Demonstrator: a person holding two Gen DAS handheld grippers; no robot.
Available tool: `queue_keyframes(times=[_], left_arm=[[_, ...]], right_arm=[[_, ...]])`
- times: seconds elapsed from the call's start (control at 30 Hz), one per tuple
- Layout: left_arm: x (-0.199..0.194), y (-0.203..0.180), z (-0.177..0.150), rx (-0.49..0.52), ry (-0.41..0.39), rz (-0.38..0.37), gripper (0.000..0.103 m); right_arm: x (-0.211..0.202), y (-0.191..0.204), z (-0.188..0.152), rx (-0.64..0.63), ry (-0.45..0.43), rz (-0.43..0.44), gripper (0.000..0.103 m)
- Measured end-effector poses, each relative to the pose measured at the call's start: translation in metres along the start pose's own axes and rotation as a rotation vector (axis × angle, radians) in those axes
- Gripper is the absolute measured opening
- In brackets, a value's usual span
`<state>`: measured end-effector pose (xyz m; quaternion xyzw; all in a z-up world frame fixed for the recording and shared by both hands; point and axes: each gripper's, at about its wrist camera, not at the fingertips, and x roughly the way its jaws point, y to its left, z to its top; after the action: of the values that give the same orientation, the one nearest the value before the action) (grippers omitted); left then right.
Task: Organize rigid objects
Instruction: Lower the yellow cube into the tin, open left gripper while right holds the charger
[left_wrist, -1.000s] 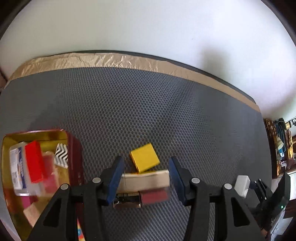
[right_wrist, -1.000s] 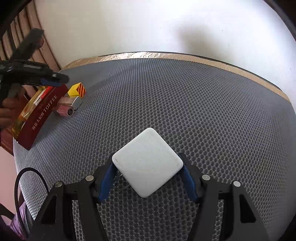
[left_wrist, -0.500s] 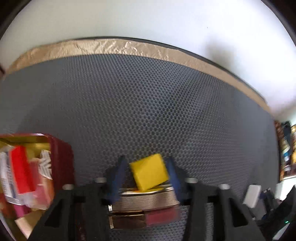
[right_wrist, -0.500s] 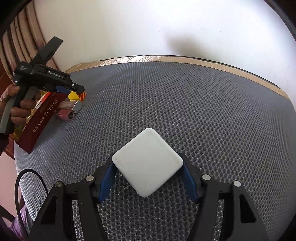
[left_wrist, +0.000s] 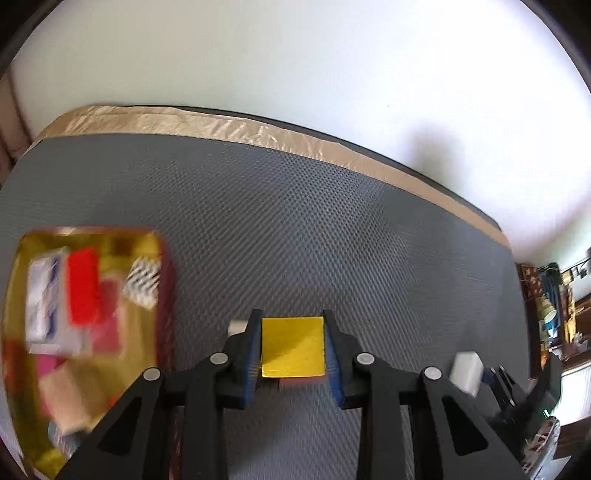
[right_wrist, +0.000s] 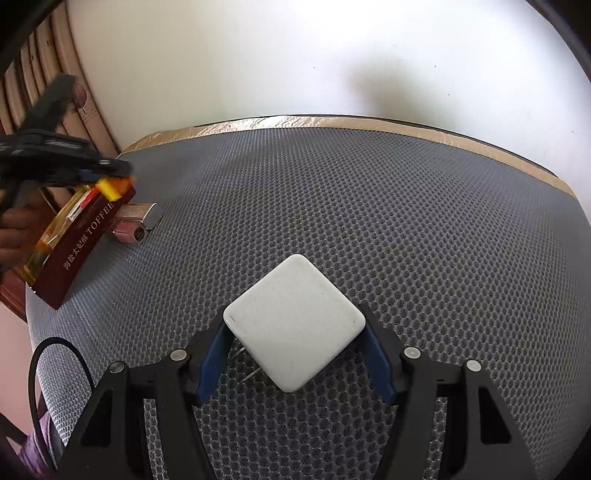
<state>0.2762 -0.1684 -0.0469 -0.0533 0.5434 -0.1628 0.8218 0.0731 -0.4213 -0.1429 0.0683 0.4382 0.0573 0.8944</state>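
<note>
between my left gripper (left_wrist: 292, 350) pads sits the small yellow square block (left_wrist: 291, 345), clamped flat on two opposite sides; it looks light, stiff, slick. my right gripper (right_wrist: 295, 354) pinches the white square charger (right_wrist: 293, 326) corner-to-corner, likely twist-prone. beyond left, the gold-lined toffee tin (left_wrist: 164, 266).

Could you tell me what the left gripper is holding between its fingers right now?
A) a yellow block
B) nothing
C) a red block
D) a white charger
A: in the left wrist view the left gripper has its blue pads pressed against both sides of the yellow block.
</note>
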Motion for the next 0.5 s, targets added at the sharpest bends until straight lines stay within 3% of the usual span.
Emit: queue_keyframes(times=[0.17,0.37,0.5], left_arm=[[-0.049,0.034,-0.028,-0.052,-0.026,0.005,0.030],[-0.106,0.089,-0.073,-0.070,-0.062,0.152,0.030],[-0.120,0.124,-0.081,-0.074,-0.092,0.227,0.030]], right_arm=[[0.001,0.004,-0.003,-0.006,0.001,-0.010,0.063],[0.004,0.008,-0.001,-0.025,0.007,-0.035,0.063],[0.006,0.010,0.000,-0.031,0.010,-0.043,0.063]])
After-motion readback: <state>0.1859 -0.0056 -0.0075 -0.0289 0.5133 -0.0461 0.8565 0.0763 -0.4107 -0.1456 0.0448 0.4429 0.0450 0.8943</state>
